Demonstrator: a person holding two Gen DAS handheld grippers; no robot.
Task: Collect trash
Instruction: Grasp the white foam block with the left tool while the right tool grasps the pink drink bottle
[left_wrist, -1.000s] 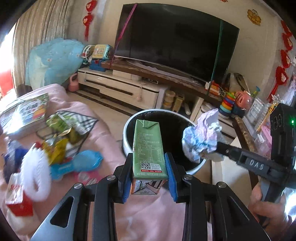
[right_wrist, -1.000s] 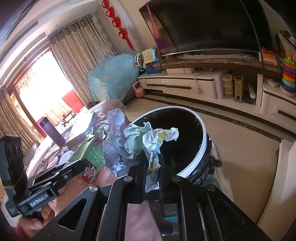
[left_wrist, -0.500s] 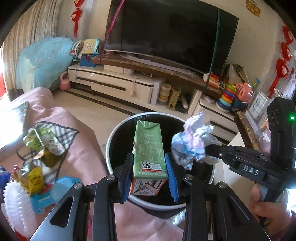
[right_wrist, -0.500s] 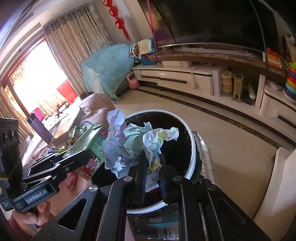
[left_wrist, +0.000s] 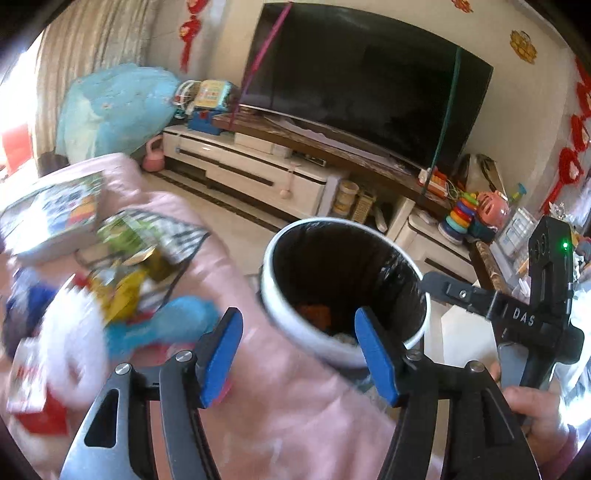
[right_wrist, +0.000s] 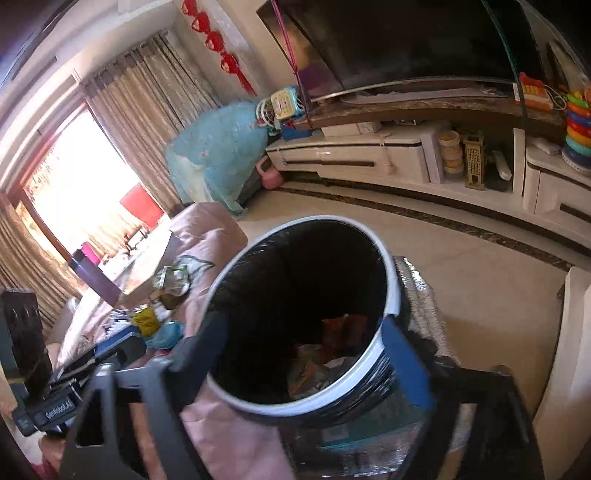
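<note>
Left wrist view: the left gripper (left_wrist: 298, 349) hangs over the near rim of the bin (left_wrist: 271, 295), its blue-padded jaws spreading apart with nothing between them. The bin is round, white-rimmed and lined with a glossy black bag; something orange (left_wrist: 314, 314) lies at the bottom. At the right the right gripper (left_wrist: 428, 284), black plastic, reaches over the bin's far side, held by a hand (left_wrist: 535, 410). To the left, on a pink cloth (left_wrist: 295, 406), lies a blurred heap of trash (left_wrist: 122, 291): yellow and green wrappers, a blue shape, a white bristly thing.

Right wrist view: the right gripper (right_wrist: 306, 339) is motion-blurred and straddles the bin (right_wrist: 391, 291), jaws opening wide and empty. This view looks deeper into the bin, showing crumpled paper (right_wrist: 317, 369) and an orange packet (right_wrist: 340, 328) at the bottom, and a silvery foil mat (right_wrist: 424, 295) under the bin. The left gripper (right_wrist: 110, 343) shows at the lower left, near the leftover trash (right_wrist: 155, 317) on the cloth.
</note>
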